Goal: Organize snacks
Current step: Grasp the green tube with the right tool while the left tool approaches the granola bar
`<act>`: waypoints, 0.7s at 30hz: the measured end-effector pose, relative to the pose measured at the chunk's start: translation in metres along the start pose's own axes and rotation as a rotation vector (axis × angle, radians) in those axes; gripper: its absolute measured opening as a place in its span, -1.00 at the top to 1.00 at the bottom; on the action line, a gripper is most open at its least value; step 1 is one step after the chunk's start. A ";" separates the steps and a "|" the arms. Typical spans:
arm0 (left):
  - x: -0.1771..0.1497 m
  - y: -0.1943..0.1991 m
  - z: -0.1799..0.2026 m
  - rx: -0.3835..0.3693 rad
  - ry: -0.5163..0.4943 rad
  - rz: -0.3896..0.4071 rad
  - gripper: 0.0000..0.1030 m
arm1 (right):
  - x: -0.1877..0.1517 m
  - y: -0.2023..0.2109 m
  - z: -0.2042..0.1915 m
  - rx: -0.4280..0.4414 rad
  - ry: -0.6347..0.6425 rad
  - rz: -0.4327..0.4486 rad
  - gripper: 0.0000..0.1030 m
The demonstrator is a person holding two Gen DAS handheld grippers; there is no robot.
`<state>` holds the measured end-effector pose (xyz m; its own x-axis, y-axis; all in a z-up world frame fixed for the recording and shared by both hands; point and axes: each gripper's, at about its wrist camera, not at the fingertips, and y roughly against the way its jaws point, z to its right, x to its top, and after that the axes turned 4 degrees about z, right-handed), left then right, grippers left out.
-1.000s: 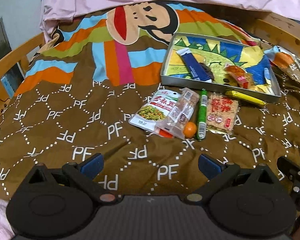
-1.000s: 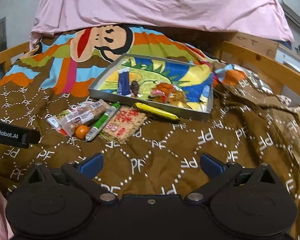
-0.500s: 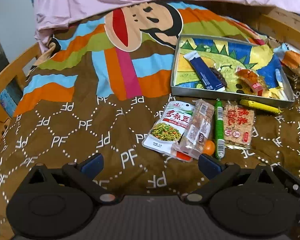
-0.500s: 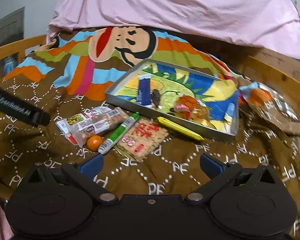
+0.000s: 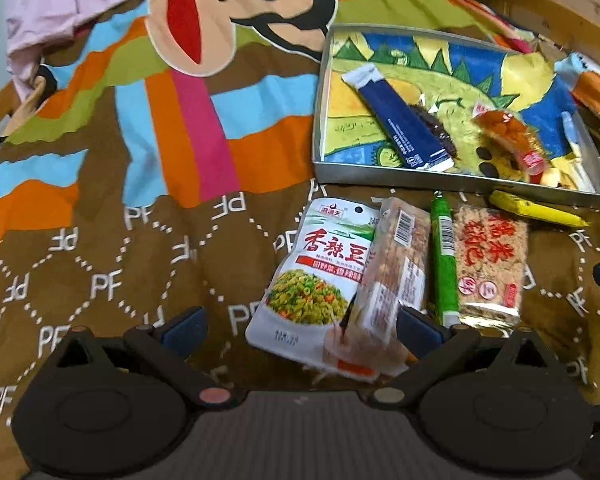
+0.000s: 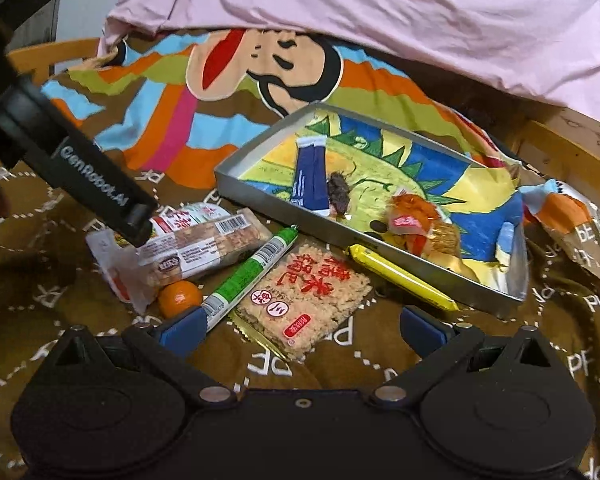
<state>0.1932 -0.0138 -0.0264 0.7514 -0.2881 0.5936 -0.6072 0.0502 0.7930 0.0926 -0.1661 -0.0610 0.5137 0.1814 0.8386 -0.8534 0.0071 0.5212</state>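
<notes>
On the brown patterned bedspread, a row of loose snacks lies just in front of a shallow metal tray. From left to right in the left wrist view, the row consists of a white bean-snack pouch, a clear-wrapped nut bar overlapping the pouch's right edge, a green sausage stick and a square rice-cracker pack. A yellow bar lies against the tray's near wall. A small orange sits beside the near end of the nut bar, visible in the right wrist view.

Inside the tray rest a dark blue sachet, a dark wrapped piece and an orange-wrapped snack.

The left gripper hangs low over the near ends of the pouch and nut bar, its jaws spread wide and gripping nothing. The right gripper hangs over the rice-cracker pack and the sausage stick's near end, jaws likewise spread and empty. A pink sheet covers the far end of the bed.
</notes>
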 end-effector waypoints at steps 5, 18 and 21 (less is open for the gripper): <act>0.009 -0.019 -0.004 -0.025 0.003 0.003 -0.99 | 0.001 -0.024 -0.006 -0.007 -0.007 -0.022 -0.98; 0.023 -0.037 -0.016 -0.050 0.080 0.027 -0.99 | 0.010 -0.053 -0.019 -0.025 -0.028 -0.031 -0.98; 0.024 -0.037 -0.019 -0.049 0.095 0.025 -0.99 | 0.012 -0.060 -0.021 -0.050 -0.028 -0.028 -0.98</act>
<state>0.2386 -0.0044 -0.0385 0.7589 -0.1938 0.6217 -0.6144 0.1035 0.7822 0.1480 -0.1434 -0.0857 0.5388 0.1533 0.8283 -0.8418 0.0609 0.5363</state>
